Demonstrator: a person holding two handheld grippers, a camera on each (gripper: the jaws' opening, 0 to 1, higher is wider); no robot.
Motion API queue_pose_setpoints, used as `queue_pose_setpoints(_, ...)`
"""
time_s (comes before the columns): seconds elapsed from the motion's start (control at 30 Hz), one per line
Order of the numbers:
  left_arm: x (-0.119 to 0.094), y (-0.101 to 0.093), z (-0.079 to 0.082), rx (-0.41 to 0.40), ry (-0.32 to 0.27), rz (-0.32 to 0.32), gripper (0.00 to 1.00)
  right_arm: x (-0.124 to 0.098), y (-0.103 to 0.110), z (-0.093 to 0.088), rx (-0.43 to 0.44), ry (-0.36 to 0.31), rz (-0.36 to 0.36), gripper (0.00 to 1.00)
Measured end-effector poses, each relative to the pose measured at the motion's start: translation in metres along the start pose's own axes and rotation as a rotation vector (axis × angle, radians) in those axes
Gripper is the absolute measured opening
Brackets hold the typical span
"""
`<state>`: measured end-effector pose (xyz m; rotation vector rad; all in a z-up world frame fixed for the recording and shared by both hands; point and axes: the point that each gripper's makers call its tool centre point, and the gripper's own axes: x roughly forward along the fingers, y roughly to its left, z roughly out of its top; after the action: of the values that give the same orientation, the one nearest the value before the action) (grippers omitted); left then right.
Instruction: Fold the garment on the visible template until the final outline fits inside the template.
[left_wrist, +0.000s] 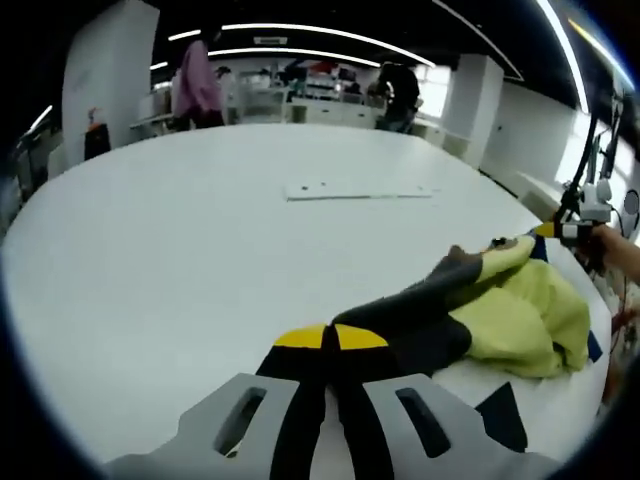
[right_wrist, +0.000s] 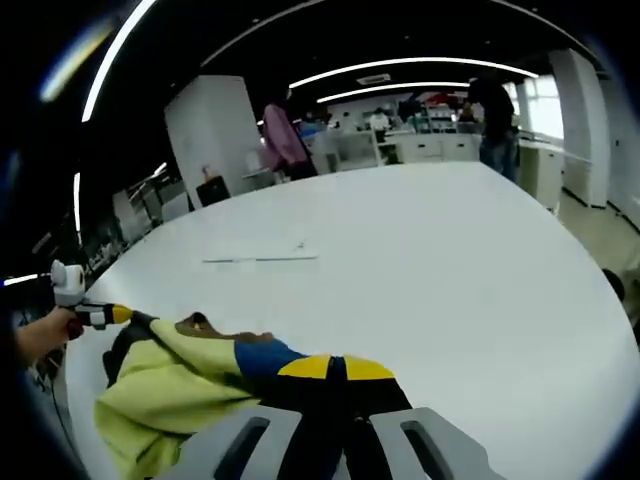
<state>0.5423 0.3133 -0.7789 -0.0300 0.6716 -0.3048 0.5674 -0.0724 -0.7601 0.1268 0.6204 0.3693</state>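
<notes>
While both jaws of the left tool (left_wrist: 331, 338) stand pressed together at the bottom of the left gripper view, their yellow tips pinch a dark grey edge of the garment (left_wrist: 520, 310). From that pinch the cloth runs away to the right: a grey band first, then a bunched yellow-green mass lying on the white bench (left_wrist: 200, 240). A blue patch of the template (left_wrist: 505, 418) shows on the bench just right of the jaws, under the cloth's near edge. At the far right end of the garment the right tool (left_wrist: 545, 230) meets the cloth's corner, held by a hand (left_wrist: 625, 250).

Right gripper view: at far left a hand (right_wrist: 40, 335) holds the left tool (right_wrist: 120, 314), whose yellow tip touches the garment's (right_wrist: 170, 395) dark edge. The yellow-green bulk lies heaped left of centre, a blue part of it reaching right to the right tool (right_wrist: 335, 368). Its jaws are pressed together, yellow tips closed on the blue-and-dark cloth. So the garment hangs bunched between the two tools, each gripping one end.

A thin pale strip (left_wrist: 358, 190) lies flat on the bench, well apart from the cloth. People (right_wrist: 283, 135) stand beyond the bench's far edge.
</notes>
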Motion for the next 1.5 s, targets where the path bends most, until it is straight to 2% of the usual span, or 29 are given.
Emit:
queue_pose_setpoints(0.27,0.004,0.006,-0.009,0.016,0.033,0.016,0.0,0.005,-0.006,-0.015,-0.018,0.051,-0.011,0.0)
queue_pose_setpoints(0.43,0.001,0.006,-0.007,0.02,0.025,0.024,0.0,0.005,-0.011,-0.013,-0.006,0.055,-0.018,0.0)
queue_pose_setpoints(0.5,-0.002,0.006,-0.004,0.051,0.009,0.025,0.04,0.003,-0.012,-0.011,0.005,0.052,-0.012,0.07)
queue_pose_setpoints(0.57,-0.007,0.007,-0.002,0.049,-0.002,0.026,0.12,-0.002,-0.01,-0.007,0.003,0.051,-0.005,0.16)
queue_pose_setpoints(0.7,-0.016,0.009,0.0,0.038,-0.031,0.036,0.32,-0.014,-0.002,-0.008,-0.001,0.063,0.013,0.31)
queue_pose_setpoints(0.8,-0.023,0.009,-0.002,0.049,-0.037,0.031,0.4,-0.016,0.001,-0.009,-0.008,0.074,0.035,0.41)
queue_pose_setpoints(0.97,-0.038,0.0,-0.004,0.039,-0.072,-0.004,0.47,-0.035,0.02,-0.015,-0.043,0.084,0.08,0.51)
queue_pose_setpoints(1.2,-0.056,-0.012,-0.011,0.054,-0.086,-0.043,0.53,-0.055,0.042,-0.025,-0.083,0.102,0.132,0.61)
queue_pose_setpoints(1.5,-0.073,-0.031,-0.026,0.096,-0.071,-0.099,0.55,-0.08,0.066,-0.05,-0.098,0.13,0.195,0.65)
